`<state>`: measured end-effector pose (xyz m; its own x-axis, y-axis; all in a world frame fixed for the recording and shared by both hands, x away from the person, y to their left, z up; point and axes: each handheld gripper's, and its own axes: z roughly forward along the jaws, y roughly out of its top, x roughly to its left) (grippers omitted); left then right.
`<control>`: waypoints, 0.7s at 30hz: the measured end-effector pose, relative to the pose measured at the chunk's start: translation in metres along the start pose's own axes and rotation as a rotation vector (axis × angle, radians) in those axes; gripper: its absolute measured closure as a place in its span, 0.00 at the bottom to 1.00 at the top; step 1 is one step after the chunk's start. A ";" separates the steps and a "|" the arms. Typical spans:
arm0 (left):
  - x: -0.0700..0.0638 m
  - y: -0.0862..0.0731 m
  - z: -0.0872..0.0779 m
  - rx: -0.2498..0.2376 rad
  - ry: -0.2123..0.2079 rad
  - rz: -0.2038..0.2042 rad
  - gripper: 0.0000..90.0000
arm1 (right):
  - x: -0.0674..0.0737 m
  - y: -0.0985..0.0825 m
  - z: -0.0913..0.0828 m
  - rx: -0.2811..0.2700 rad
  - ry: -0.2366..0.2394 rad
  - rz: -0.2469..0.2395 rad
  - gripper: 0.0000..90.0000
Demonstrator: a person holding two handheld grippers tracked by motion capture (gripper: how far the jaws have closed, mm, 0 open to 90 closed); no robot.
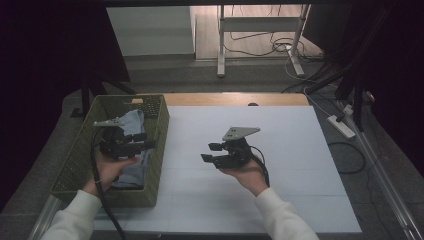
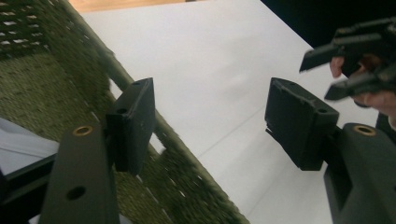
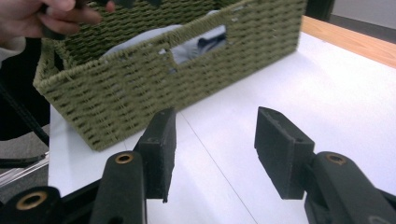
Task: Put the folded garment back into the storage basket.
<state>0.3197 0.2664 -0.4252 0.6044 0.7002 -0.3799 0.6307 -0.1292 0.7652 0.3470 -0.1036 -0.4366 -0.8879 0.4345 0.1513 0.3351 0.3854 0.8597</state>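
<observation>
The person's left gripper (image 1: 141, 140) hangs over the green woven basket (image 1: 157, 150) at the nine o'clock side of the white table (image 1: 280, 200), its jaws spread wide with nothing between them; in the left gripper view the basket's near rim (image 2: 140, 100) runs just under the left-hand jaw. A pale blue cloth (image 1: 131, 122) lies bundled inside the basket, its long axis running from twelve toward six o'clock along the basket's length, directly beneath and slightly behind that gripper. The right gripper (image 1: 209, 152) is held over bare table near the centre, well apart from the basket, jaws likewise parted and empty, pointing toward nine o'clock; its own view looks at the basket's side wall (image 3: 140, 88) with the cloth showing through the handle cut-out (image 3: 198, 44). I'd judge the left hand is much the nearer to the cloth: it need only tip down into the basket, whereas the right would have to cross the rim first.
</observation>
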 end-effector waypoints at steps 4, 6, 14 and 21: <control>-0.006 -0.006 0.001 -0.006 -0.018 0.001 0.39 | -0.007 -0.009 -0.015 -0.008 -0.021 0.014 0.54; -0.010 -0.008 0.001 -0.007 -0.017 0.007 0.39 | -0.009 -0.014 -0.023 -0.010 -0.033 0.019 0.54; -0.026 -0.015 0.001 -0.006 -0.035 0.030 0.39 | -0.020 -0.036 -0.058 -0.013 -0.084 0.043 0.54; -0.036 -0.020 0.001 0.008 -0.038 0.044 0.39 | -0.031 -0.063 -0.095 -0.013 -0.147 0.081 0.54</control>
<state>0.2852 0.2429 -0.4274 0.6495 0.6665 -0.3659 0.6071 -0.1648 0.7773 0.3238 -0.2189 -0.4493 -0.8020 0.5787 0.1481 0.3989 0.3343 0.8539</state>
